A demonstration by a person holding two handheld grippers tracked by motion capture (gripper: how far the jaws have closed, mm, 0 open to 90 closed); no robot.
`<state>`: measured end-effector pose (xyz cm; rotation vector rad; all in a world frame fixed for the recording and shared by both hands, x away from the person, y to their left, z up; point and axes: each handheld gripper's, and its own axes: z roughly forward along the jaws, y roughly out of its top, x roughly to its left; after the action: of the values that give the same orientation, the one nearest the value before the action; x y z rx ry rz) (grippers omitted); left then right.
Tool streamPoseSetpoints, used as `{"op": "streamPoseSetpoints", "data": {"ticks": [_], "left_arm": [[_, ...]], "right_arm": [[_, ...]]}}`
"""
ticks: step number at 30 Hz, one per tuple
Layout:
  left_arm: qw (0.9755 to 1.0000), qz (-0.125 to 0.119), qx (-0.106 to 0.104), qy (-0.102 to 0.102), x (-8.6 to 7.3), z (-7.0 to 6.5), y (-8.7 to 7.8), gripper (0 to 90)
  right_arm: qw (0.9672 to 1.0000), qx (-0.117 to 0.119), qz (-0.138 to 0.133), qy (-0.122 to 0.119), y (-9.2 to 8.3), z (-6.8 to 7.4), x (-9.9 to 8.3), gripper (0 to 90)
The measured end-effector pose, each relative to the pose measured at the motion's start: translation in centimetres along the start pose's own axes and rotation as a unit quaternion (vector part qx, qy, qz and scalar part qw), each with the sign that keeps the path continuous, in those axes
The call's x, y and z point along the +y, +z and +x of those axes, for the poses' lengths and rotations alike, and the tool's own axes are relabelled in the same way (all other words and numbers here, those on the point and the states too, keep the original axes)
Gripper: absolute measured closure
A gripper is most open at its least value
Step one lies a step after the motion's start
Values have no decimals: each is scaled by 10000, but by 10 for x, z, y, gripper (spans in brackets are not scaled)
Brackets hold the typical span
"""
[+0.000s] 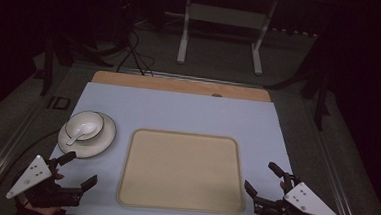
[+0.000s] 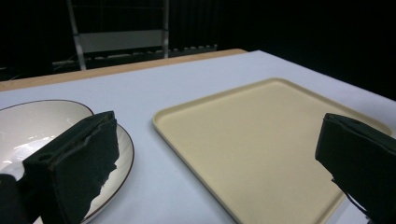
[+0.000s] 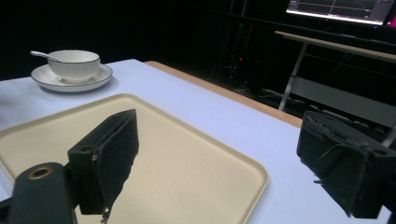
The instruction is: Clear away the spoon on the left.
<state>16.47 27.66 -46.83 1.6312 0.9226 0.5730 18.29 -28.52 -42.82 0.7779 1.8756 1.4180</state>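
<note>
- Black two-jaw left gripper (image 1: 78, 170) sits at the near left corner of the pale blue table cover (image 1: 188, 112) in the high view, jaws spread wide with nothing between them, tips pointing toward the tray and plate
- Black two-jaw right gripper (image 1: 267, 178) sits at the near right corner, jaws likewise spread and holding nothing
- Between the two lies the flat beige rectangular tray (image 1: 182, 169), bare; the left gripper view shows its raised rim and rounded corner up close (image 2: 261, 140)
- Just left of the tray and beyond the left gripper stands the round white plate with a dark rim (image 1: 101, 139), carrying a white bowl (image 1: 85, 123) with a white spoon (image 1: 81, 132) resting in it
- Left gripper view catches the plate's edge (image 2: 123, 144) beside one jaw, not the bowl; the right gripper view gives the bowl's side profile (image 3: 74, 63) with the spoon handle (image 3: 43, 55) sticking out past the rim
- Farthest off, the right gripper view shows a lit screen (image 3: 341, 9) above a desk
</note>
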Motion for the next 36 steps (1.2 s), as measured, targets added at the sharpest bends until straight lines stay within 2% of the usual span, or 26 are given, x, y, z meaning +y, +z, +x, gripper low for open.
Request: {"op": "streamPoseSetpoints", "data": {"ticks": [3,4,6,16,21,23,24,26,29,33,36], "left_arm": [[10000,44,-17,13,0,-1,1,2],[9999,89,-141,25,1,-2,1,2],[9996,175,-225,79,1,-3,2,1],[9972,514,-467,294,8,-10,6,2],[9946,634,-680,458,18,-18,6,3],[9940,668,-704,503,21,-20,6,3],[9927,735,-767,573,26,-23,7,3],[9912,836,-777,676,35,-26,9,3],[9909,863,-749,715,41,-27,10,3],[9933,779,-427,745,56,-23,7,12],[9945,722,-209,723,67,-11,4,12]], "right_arm": [[10000,1,-11,-19,-1,1,0,122],[10000,-3,-32,-37,-2,2,1,121],[10000,-14,-33,-41,-2,2,1,119],[10000,-5,-38,-67,-2,5,2,119],[10000,-10,-39,-80,-2,5,3,119],[10000,-5,-39,-81,-2,5,3,119],[10000,-3,-38,-82,-1,6,3,119],[10000,4,-43,-73,-1,6,3,119],[10000,10,-46,-83,-1,6,3,119],[9999,18,-67,-106,-2,6,4,119],[9999,21,-53,-87,-1,6,4,119]]}}
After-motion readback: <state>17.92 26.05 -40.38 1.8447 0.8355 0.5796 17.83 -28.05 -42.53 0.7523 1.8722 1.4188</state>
